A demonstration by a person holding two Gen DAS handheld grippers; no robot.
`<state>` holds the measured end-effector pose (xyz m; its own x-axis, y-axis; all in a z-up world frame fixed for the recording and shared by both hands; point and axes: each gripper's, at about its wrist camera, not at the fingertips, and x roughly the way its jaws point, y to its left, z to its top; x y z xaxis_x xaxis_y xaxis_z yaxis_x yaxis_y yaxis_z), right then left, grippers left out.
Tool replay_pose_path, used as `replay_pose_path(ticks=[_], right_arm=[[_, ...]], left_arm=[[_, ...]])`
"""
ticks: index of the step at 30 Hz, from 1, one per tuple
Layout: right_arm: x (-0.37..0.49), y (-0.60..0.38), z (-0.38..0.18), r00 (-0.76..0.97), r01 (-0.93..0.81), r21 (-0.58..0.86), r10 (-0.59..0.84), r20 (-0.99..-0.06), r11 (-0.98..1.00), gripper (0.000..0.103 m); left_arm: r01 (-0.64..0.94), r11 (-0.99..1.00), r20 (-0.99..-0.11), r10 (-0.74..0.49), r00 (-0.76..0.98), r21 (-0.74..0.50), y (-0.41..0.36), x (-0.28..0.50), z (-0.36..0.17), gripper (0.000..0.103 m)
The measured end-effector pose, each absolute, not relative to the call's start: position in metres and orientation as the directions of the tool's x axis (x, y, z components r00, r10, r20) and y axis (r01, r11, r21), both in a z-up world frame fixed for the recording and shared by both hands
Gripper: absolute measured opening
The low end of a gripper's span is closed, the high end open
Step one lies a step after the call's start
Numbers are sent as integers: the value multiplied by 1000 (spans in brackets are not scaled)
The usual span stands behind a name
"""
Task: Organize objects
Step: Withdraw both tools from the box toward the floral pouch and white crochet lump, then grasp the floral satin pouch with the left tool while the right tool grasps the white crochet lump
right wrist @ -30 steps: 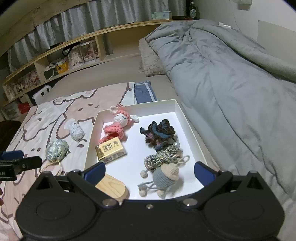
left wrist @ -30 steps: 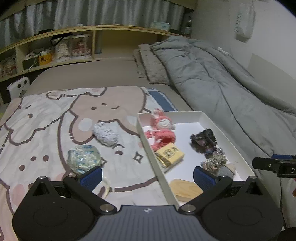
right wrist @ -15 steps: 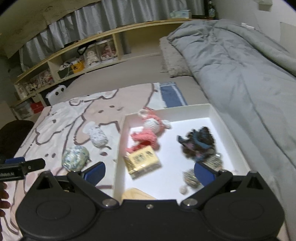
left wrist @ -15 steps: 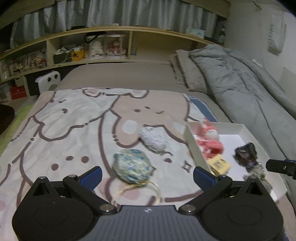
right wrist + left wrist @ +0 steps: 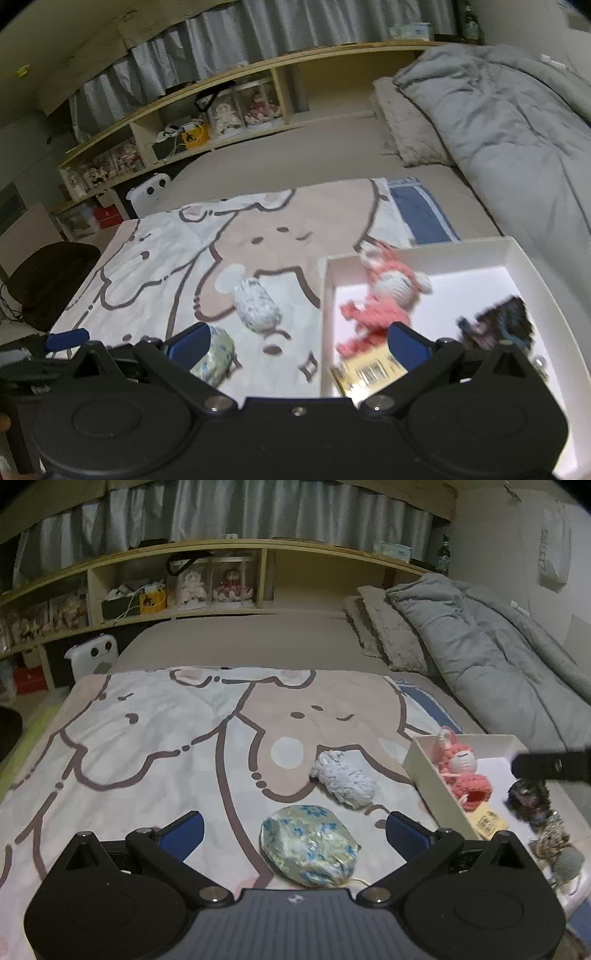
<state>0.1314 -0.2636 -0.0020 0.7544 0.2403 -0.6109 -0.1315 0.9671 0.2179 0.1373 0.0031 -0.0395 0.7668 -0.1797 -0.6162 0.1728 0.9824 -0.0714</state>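
A white tray (image 5: 517, 254) lies on the bed at the right edge of a cartoon-print blanket (image 5: 147, 738). Inside it, at the far left corner, lies a pink crocheted doll (image 5: 384, 295); just near of the doll is a small yellow box (image 5: 369, 371) with a barcode, and to the right a dark knitted bundle (image 5: 506, 325). In the left wrist view a rope-like bundle (image 5: 550, 843) and a grey ball-shaped toy (image 5: 569, 864) also show at the tray's near end, partly cut off by the gripper body.

Outside the tray, on the blanket, a pale grey-white yarn ball (image 5: 347, 779) sits just left of the tray wall, and nearer lies a blue-flowered cloth pouch (image 5: 308, 845).

The left gripper (image 5: 293, 829) has its fingers (image 5: 184, 829) spread wide, one on each side of the pouch. They hold nothing, and I cannot tell whether they touch the blanket.

The right gripper (image 5: 297, 341) also has its fingers (image 5: 408, 341) spread wide and empty; the right finger hangs over the tray near the doll and box, the left one over the blanket beside the pouch. That view is blurred.

A grey duvet (image 5: 498, 657) lies far right.
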Motion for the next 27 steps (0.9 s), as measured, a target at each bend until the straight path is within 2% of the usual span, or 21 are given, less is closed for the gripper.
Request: replay_pose_path(ticks=[10, 13, 16, 20, 27], right_arm=[[190, -229, -14, 724, -194, 213, 286, -627, 958, 101], [207, -218, -20, 705, -233, 205, 310, -638, 951, 81], [225, -205, -30, 681, -263, 191, 322, -657, 946, 77], [245, -191, -51, 643, -284, 171, 319, -696, 944, 62], [268, -176, -85, 586, -325, 163, 333, -739, 932, 61]], left_arm=[[219, 973, -666, -214, 715, -77, -13, 158, -87, 103], [235, 970, -668, -220, 711, -70, -16, 163, -97, 103], [229, 970, -675, -221, 704, -79, -16, 170, -106, 103], [216, 969, -676, -238, 697, -119, -15, 178, -116, 103], [190, 970, -674, -242, 698, -151, -16, 188, -128, 103]])
